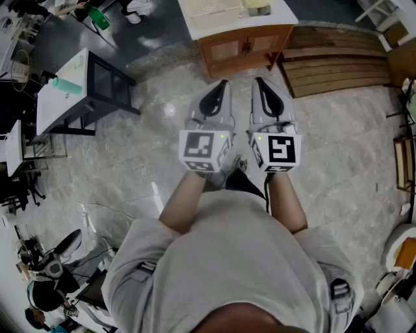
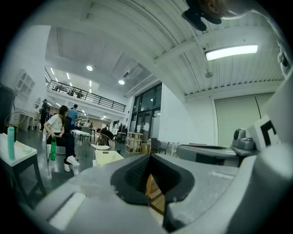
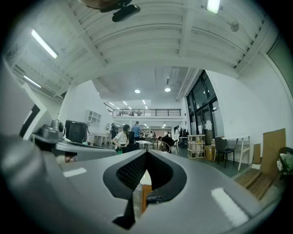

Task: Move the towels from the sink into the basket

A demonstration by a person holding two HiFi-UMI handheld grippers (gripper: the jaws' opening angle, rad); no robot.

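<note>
Left gripper (image 1: 221,88) and right gripper (image 1: 261,86) are both closed tight, level, holding nothing; towels, sink and basket appear in no view; arriving with jaws closed would probably only push a towel.

Cream basket (image 1: 207,9) on white-topped wooden cabinet (image 1: 244,42)

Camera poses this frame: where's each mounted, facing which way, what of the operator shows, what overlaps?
Head view: on the person's head, steeply down at marble floor; beige-shirted torso, forearms, grey left hand-held gripper, grey right hand-held gripper show.
Left gripper view: on the left one, level along shut jaws into a hall; right one at right.
Right gripper view: likewise; left one at left.
Shared: teal bottle on white table, head and left gripper views.
</note>
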